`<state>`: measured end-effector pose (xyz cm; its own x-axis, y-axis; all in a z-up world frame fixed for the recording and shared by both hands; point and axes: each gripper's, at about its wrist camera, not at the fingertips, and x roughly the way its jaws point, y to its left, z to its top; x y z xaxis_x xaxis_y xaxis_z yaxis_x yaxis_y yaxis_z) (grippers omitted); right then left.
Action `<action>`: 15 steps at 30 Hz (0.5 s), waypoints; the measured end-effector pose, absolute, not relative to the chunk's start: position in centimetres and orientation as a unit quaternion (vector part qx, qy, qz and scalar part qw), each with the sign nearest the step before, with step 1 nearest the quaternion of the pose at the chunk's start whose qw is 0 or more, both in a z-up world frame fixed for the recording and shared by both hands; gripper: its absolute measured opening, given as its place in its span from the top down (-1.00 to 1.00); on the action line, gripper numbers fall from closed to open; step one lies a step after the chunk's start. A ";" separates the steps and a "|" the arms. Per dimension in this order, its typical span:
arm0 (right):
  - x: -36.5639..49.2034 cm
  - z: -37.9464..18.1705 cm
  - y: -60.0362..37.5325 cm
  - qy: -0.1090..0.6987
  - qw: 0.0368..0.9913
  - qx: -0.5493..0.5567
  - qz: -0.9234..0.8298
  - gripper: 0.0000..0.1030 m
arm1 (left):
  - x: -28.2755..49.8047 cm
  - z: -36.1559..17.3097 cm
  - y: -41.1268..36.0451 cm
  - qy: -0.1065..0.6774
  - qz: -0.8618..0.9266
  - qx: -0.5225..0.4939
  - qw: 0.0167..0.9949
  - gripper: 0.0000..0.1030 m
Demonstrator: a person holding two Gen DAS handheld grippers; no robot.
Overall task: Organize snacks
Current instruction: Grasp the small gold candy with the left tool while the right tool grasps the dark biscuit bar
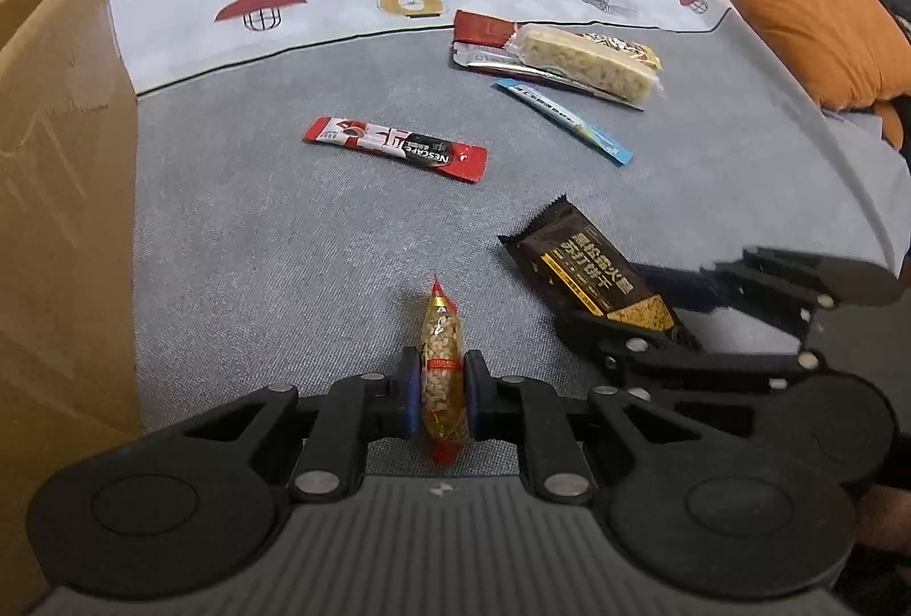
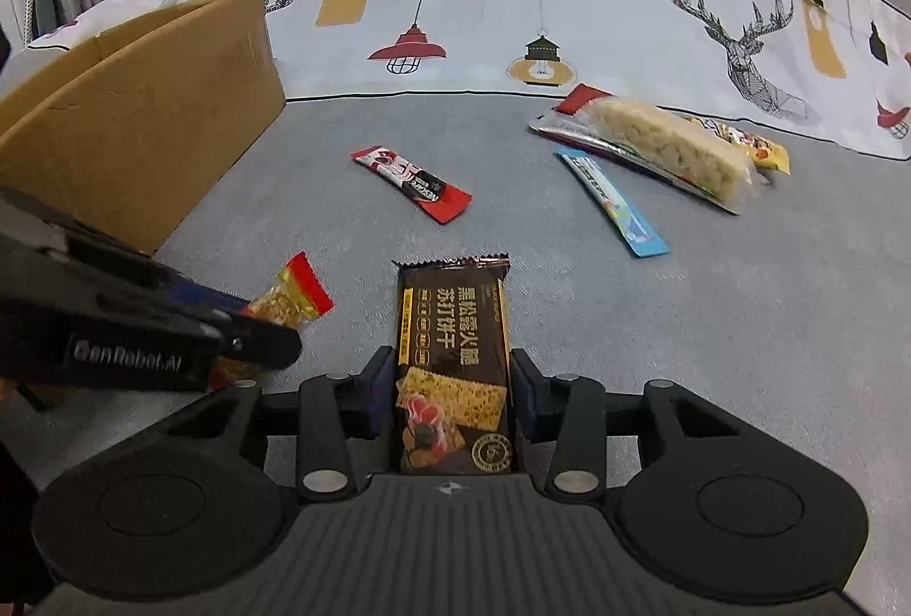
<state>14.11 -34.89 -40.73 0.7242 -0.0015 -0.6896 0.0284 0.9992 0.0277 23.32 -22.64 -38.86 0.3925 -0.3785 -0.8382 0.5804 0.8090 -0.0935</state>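
Observation:
My left gripper (image 1: 443, 391) is shut on a small peanut packet (image 1: 441, 360) with red ends, held edge-on just above the grey couch seat; the packet also shows in the right wrist view (image 2: 290, 300). My right gripper (image 2: 454, 391) is shut on a dark brown cracker packet (image 2: 452, 360), which also shows in the left wrist view (image 1: 592, 274). On the seat beyond lie a red Nescafe stick (image 1: 396, 148), a blue stick (image 1: 563, 119), and a pile with a pale rice bar (image 1: 589, 61). An open cardboard box (image 2: 131, 120) stands at the left.
The patterned white cloth (image 2: 512, 7) covers the couch back. An orange cushion (image 1: 808, 29) lies at the far right. The box wall (image 1: 62, 194) is close to the left of my left gripper. The two grippers sit side by side near the seat's front.

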 end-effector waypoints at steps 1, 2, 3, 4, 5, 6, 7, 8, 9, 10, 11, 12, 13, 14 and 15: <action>14.3 -40.7 -34.7 0.372 0.928 0.011 -0.009 0.12 | 23.2 -38.8 -22.7 0.469 -0.289 0.111 0.827 0.69; 14.4 -40.6 -34.6 0.374 0.927 0.006 -0.010 0.19 | 23.1 -38.7 -22.6 0.472 -0.288 0.111 0.826 0.70; 14.5 -40.5 -34.6 0.377 0.926 0.007 -0.011 0.20 | 23.1 -38.5 -22.6 0.477 -0.286 0.108 0.824 0.70; 14.5 -40.3 -34.7 0.379 0.925 0.014 -0.012 0.20 | 23.0 -38.4 -22.4 0.483 -0.285 0.102 0.822 0.70; 14.3 -39.9 -34.9 0.378 0.925 0.026 -0.017 0.20 | 22.9 -38.2 -22.3 0.488 -0.281 0.097 0.821 0.70; 13.9 -39.4 -35.1 0.373 0.927 0.041 -0.027 0.20 | 22.7 -38.0 -22.2 0.490 -0.277 0.097 0.821 0.70; 13.3 -38.6 -35.3 0.365 0.929 0.058 -0.037 0.20 | 22.4 -37.6 -22.1 0.489 -0.275 0.101 0.822 0.70; 12.4 -37.5 -35.4 0.351 0.932 0.078 -0.047 0.20 | 22.0 -37.3 -22.1 0.488 -0.274 0.101 0.822 0.70; 11.6 -36.6 -35.5 0.340 0.934 0.092 -0.051 0.20 | 21.7 -36.9 -22.0 0.487 -0.275 0.099 0.823 0.70; 10.8 -35.8 -35.5 0.330 0.937 0.101 -0.053 0.20 | 21.3 -36.4 -22.0 0.484 -0.278 0.097 0.824 0.70; 10.1 -35.1 -35.4 0.322 0.939 0.109 -0.054 0.20 | 20.9 -35.9 -21.9 0.480 -0.279 0.097 0.826 0.70; 9.7 -34.7 -35.3 0.316 0.940 0.116 -0.056 0.20 | 20.6 -35.4 -21.9 0.476 -0.277 0.098 0.829 0.71; 9.3 -34.2 -35.1 0.314 0.940 0.125 -0.056 0.20 | 20.2 -34.8 -21.8 0.472 -0.276 0.097 0.831 0.71; 9.1 -33.8 -34.8 0.312 0.940 0.132 -0.053 0.20 | 20.0 -34.2 -21.7 0.470 -0.275 0.096 0.833 0.71; 9.0 -33.5 -34.6 0.308 0.941 0.134 -0.051 0.20 | 19.6 -33.5 -21.5 0.465 -0.274 0.093 0.837 0.70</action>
